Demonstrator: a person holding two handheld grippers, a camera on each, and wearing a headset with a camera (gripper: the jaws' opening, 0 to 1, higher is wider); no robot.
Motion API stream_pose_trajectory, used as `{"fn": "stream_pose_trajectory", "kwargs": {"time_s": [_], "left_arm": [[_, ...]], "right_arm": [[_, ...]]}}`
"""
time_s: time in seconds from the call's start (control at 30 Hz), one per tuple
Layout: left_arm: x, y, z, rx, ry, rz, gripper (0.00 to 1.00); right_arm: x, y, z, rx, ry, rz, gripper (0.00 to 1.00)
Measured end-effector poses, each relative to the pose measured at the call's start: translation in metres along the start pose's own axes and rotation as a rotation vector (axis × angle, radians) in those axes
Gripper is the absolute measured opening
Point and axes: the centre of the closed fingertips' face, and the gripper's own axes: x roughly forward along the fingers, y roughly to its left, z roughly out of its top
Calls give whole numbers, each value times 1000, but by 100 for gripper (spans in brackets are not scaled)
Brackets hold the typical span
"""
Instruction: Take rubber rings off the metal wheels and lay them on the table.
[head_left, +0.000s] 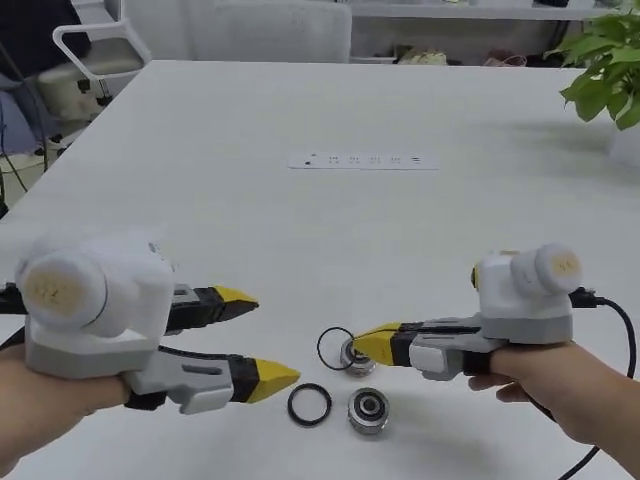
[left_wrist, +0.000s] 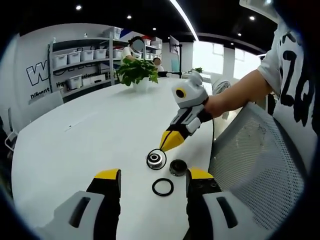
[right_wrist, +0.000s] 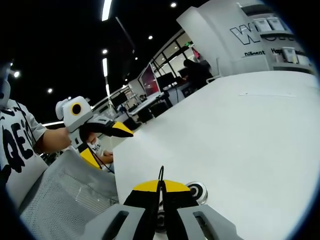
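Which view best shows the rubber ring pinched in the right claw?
Head view: the rubber ring shows as a full loop at the right claw's tip. The left gripper view has it small, around a wheel. The right gripper view sees it edge-on, a thin sliver between shut jaws.

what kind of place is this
Likely an open-plan office or lab workspace: a long white table, shelves of storage bins, a mesh office chair and a potted plant.

I look over a broad white table (head_left: 300, 230): a leafy plant (head_left: 605, 65) at its far right corner, a white chair (head_left: 95, 42) off its far left, shelves of bins (left_wrist: 82, 65) beyond it.
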Motion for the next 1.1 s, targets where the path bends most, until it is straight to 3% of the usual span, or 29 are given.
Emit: {"fn": "stream_pose_trajectory", "kwargs": {"time_s": [0.37, 0.53, 1.1], "left_arm": [[-16, 1, -11, -28, 1, 30, 52], [-21, 1, -17, -15, 15, 40, 52], [-37, 0, -24, -32, 8, 67, 53]], "right_arm": [[10, 12, -10, -19, 59, 41, 0], [14, 17, -18, -33, 97, 58, 0], [29, 29, -32, -50, 180, 103, 0]]}}
